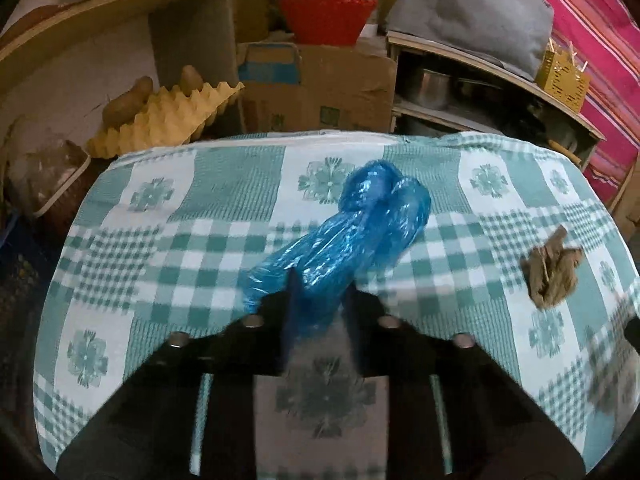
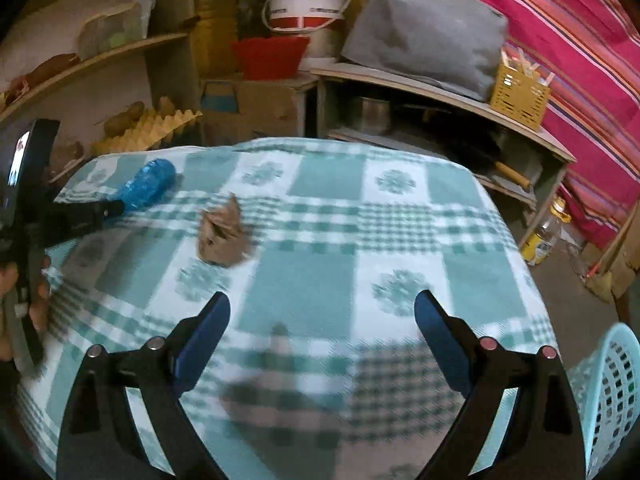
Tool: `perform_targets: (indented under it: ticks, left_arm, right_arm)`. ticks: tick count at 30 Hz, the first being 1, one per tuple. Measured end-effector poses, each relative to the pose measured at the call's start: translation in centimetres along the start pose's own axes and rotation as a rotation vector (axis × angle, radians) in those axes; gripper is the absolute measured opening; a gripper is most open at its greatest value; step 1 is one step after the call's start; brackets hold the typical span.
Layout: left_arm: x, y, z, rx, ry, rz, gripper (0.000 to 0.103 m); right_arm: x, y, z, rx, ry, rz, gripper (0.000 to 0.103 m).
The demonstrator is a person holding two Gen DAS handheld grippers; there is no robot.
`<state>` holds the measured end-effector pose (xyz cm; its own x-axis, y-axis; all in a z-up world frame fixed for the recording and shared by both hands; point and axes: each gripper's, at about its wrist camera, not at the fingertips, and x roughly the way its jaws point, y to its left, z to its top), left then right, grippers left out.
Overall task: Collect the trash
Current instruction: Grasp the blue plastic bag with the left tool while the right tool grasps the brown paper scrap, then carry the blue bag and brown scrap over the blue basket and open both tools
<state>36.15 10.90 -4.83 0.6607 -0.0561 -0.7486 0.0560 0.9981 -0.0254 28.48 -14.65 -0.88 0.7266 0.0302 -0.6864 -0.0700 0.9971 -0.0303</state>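
Note:
My left gripper (image 1: 320, 296) is shut on the near end of a crumpled blue plastic bag (image 1: 344, 232), which sticks out forward over the green checked tablecloth (image 1: 180, 240). The right wrist view shows the same bag (image 2: 148, 186) held by the left gripper (image 2: 116, 208) at the table's far left. A crumpled brown paper scrap (image 1: 552, 268) lies on the cloth to the right; it also shows in the right wrist view (image 2: 222, 236), ahead and left of my right gripper (image 2: 322, 320). The right gripper is open and empty above the cloth.
A light blue perforated basket (image 2: 612, 392) stands off the table's right edge. Behind the table are cardboard boxes (image 1: 320, 84), a yellow egg tray (image 1: 168, 116), a red bowl (image 1: 328, 20), shelves with pots (image 2: 400, 116) and a striped pink cloth (image 2: 580, 40).

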Motion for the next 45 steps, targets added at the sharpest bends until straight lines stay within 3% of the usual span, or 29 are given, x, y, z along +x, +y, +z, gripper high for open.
perform_targets:
  ticks: [3, 7, 14, 15, 16, 18, 19, 22, 28, 37, 45]
  left_arm:
    - [-1.3, 1.0, -1.0, -0.02, 0.005, -0.01, 0.008]
    - [-3.6, 2.3, -2.9, -0.033, -0.006, 0.008, 0.007]
    - [-6.1, 4.6, -4.6, -0.067, -0.029, 0.03, 0.007]
    - [-6.3, 4.7, -4.7, -0.067, -0.035, 0.037, 0.007]
    - [-6.5, 4.7, -4.8, -0.065, -0.04, 0.044, 0.007]
    - [-6.8, 4.7, -4.9, -0.061, -0.042, 0.052, 0.005]
    - [-7.0, 4.6, -5.0, -0.062, -0.041, 0.053, 0.005]
    - [-7.6, 4.1, -5.2, -0.059, -0.042, 0.061, 0.004]
    - [-10.0, 0.8, -5.5, -0.025, -0.072, 0.057, 0.001]
    - [-13.6, -8.1, -6.2, 0.055, -0.118, -0.031, 0.001]
    - [-15.2, -18.7, -7.7, 0.147, -0.141, -0.138, 0.001]
  right_arm:
    - [1.2, 1.8, 1.1, -0.003, 0.005, 0.024, 0.091]
    - [3.2, 4.0, 1.9, -0.016, 0.034, 0.048, 0.091]
    - [7.1, 5.8, 2.7, -0.037, 0.101, 0.004, 0.089]
    - [7.3, 5.8, 2.6, -0.035, 0.106, 0.01, 0.08]
    - [7.6, 5.8, 2.6, -0.034, 0.121, 0.024, 0.062]
    - [7.8, 5.5, 2.5, -0.025, 0.137, 0.064, 0.048]
    - [7.6, 5.4, 2.5, -0.022, 0.132, 0.075, 0.042]
    - [5.6, 4.3, 2.1, -0.032, 0.095, 0.091, 0.041]
    - [-0.2, -1.2, 0.5, 0.012, 0.046, 0.11, 0.041]
    - [-8.8, -11.6, -3.8, 0.068, -0.034, -0.017, 0.041]
    - [-14.9, -20.3, -7.4, 0.105, -0.072, -0.149, 0.041]
